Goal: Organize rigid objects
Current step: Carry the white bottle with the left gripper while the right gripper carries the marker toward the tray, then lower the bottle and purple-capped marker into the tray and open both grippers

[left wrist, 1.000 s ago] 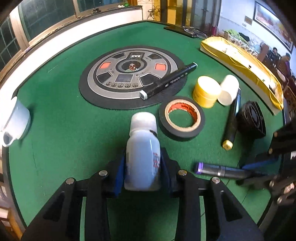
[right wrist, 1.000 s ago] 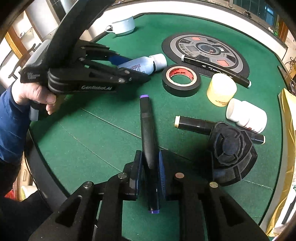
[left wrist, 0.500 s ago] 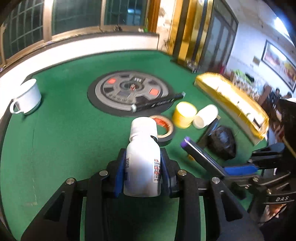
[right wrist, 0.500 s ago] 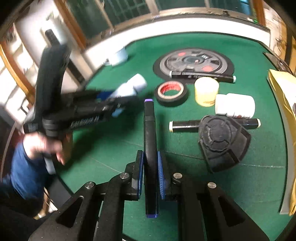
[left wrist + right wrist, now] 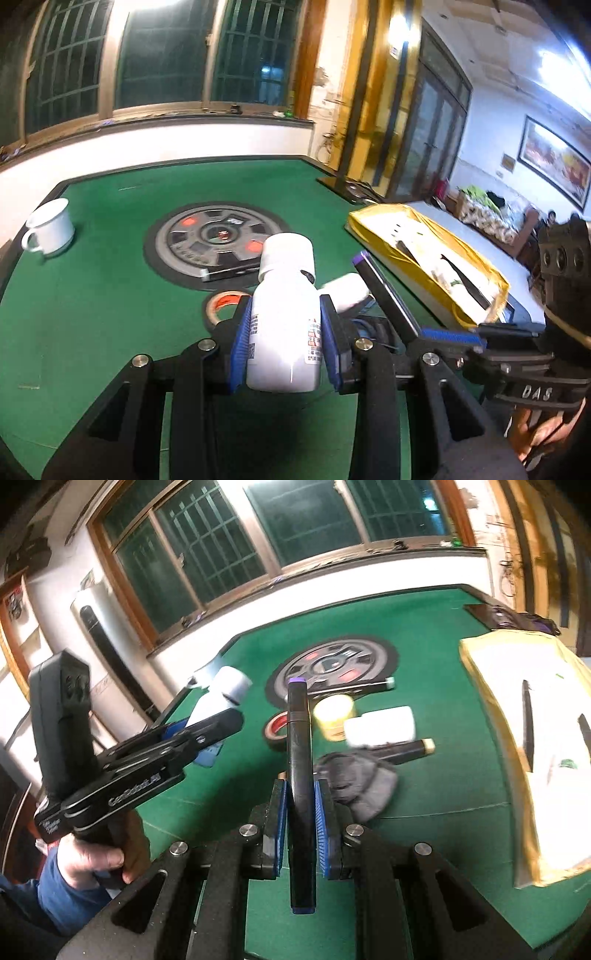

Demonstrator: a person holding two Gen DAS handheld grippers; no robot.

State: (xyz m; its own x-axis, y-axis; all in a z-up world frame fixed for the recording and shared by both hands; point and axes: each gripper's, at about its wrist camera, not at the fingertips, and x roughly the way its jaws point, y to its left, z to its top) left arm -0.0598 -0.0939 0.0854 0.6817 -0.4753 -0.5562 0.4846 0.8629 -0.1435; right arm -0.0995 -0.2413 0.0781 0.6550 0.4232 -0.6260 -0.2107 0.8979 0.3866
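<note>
In the left wrist view, my left gripper (image 5: 284, 345) stands in the lower middle of the frame with its fingers (image 5: 240, 354) clamped on the white bottle (image 5: 282, 332), which is lifted above the green worktop (image 5: 92, 295). The blue pads press on the label part of the body, below the white cap, and I judge this is the good place, because the body is straight there and the cap could turn. The bottle looks like light, stiff plastic with a smooth skin, so it may slip if the squeeze becomes weak. The gripper points forward and a little down, toward the yellow tray (image 5: 424, 258) at the right of the frame. In the right wrist view, my right gripper (image 5: 300, 830) at the lower middle has its fingers (image 5: 325, 830) closed tightly on the black marker (image 5: 300, 775), near the middle of its length, with the purple end up in the centre of the frame. The marker seems thin, hard and light; held in the middle it balances well, but I think it can swing between the pads. This gripper also tilts down over the worktop, and the tray lies at the right edge of the frame.
</note>
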